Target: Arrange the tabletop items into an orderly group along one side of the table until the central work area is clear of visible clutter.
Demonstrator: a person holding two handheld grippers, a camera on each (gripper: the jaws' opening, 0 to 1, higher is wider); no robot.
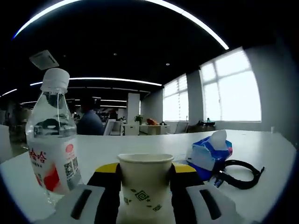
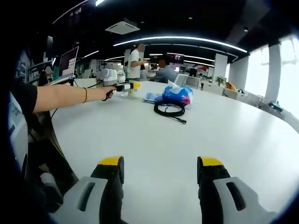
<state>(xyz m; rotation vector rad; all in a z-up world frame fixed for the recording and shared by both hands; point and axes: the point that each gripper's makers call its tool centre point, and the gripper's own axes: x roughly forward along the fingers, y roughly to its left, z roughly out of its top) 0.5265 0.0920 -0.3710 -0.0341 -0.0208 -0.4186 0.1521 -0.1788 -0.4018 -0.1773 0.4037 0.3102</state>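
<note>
The left gripper clamps the paper cup beside the water bottle, ready for placing; the right gripper gapes empty.

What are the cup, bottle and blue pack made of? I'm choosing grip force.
Paper cup: looks like matte paper, rolled rim, printed green marks. Water bottle: clear glossy plastic, seemingly thin, with a white cap and printed label. Tissue pack: shiny blue soft plastic wrap, crinkled, white tissue poking out.
</note>
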